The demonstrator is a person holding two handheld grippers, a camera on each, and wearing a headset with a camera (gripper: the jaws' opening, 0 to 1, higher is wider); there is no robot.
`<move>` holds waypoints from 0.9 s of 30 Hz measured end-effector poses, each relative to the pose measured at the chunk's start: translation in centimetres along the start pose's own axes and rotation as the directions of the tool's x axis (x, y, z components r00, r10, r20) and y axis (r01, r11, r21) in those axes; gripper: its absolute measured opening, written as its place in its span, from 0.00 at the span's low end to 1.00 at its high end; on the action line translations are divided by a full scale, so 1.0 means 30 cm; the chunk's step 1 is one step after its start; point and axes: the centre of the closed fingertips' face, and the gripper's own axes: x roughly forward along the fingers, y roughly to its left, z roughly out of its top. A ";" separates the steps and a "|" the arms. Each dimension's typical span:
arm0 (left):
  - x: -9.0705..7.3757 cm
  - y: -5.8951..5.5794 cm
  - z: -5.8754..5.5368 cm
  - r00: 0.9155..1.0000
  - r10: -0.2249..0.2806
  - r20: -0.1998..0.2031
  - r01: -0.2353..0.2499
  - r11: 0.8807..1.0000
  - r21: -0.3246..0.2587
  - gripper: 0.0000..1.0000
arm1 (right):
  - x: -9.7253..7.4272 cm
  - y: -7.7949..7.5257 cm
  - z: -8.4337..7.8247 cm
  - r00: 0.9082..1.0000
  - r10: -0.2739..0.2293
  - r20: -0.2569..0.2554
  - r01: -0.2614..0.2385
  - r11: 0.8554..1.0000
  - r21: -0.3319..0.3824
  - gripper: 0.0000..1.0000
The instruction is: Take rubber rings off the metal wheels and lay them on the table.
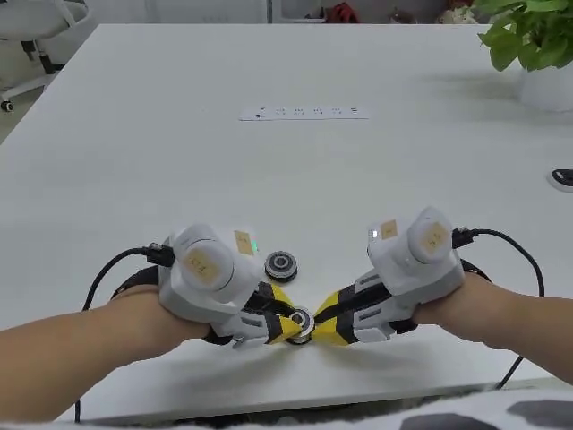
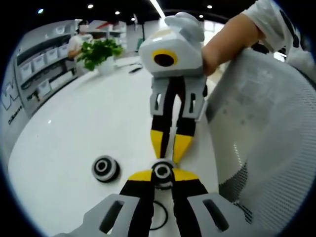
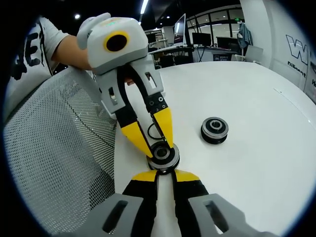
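We count one ring [image 2: 167, 216] lying on the table [image 1: 358, 161], while left gripper [image 1: 287, 328] and right gripper [image 1: 326, 326] pinch a wheel [image 3: 163, 154] narrowly, second wheel [image 1: 281, 265] waiting.

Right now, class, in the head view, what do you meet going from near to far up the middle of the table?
Held wheel → loose wheel → white power strip.
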 end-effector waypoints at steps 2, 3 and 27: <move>0.000 0.000 0.000 1.000 0.001 0.003 -0.001 1.000 -0.004 0.14 | 0.000 -0.001 -0.002 1.000 -0.001 -0.003 0.001 1.000 0.001 0.07; 0.001 -0.001 0.000 1.000 0.002 0.004 -0.002 1.000 -0.005 0.14 | 0.000 0.000 -0.003 1.000 0.000 -0.004 0.000 1.000 0.004 0.06; -0.007 0.004 -0.003 1.000 0.023 0.001 -0.023 1.000 0.004 0.13 | -0.014 -0.022 0.001 0.999 0.010 0.051 -0.023 0.968 0.250 0.00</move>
